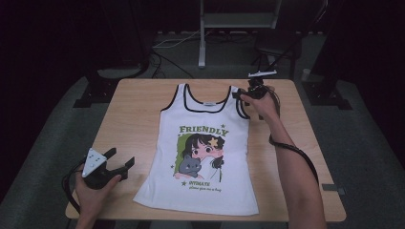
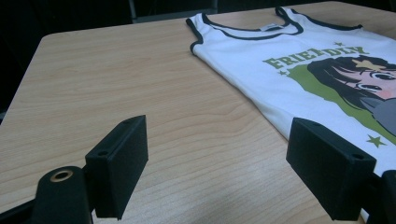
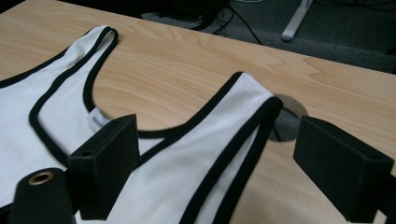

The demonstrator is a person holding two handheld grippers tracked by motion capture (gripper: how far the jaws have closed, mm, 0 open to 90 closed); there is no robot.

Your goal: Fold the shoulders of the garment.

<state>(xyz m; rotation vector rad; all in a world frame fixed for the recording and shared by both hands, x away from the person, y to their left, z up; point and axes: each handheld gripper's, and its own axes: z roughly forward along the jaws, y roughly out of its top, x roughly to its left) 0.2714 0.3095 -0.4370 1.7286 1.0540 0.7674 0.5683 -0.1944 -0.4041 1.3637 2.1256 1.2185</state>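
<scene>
The right gripper has its jaws wide apart, with nothing between them. They are blocky, matte black pads with square edges, and they stand over the top's right strap. This strap is smooth white cloth with a black ribbed trim. Just past it, at 1 o'clock in the right gripper view, a round grey hole sits in the table. In the high view this gripper is at the far right corner of the top, at about 1 o'clock from the table's middle.

The left gripper is also wide open and holds nothing. Its flat black pads hang over bare wood, and the top's side edge lies just beside the jaw at 3 o'clock. In the high view it is at 8 o'clock, near the lower left hem, with a grey three-cornered plate on it.

The top lies flat in the middle of the table, neck toward 12 o'clock. It is a white sleeveless piece with a cartoon print in green under the word FRIENDLY. The table is pale wood grain with rounded corners.
</scene>
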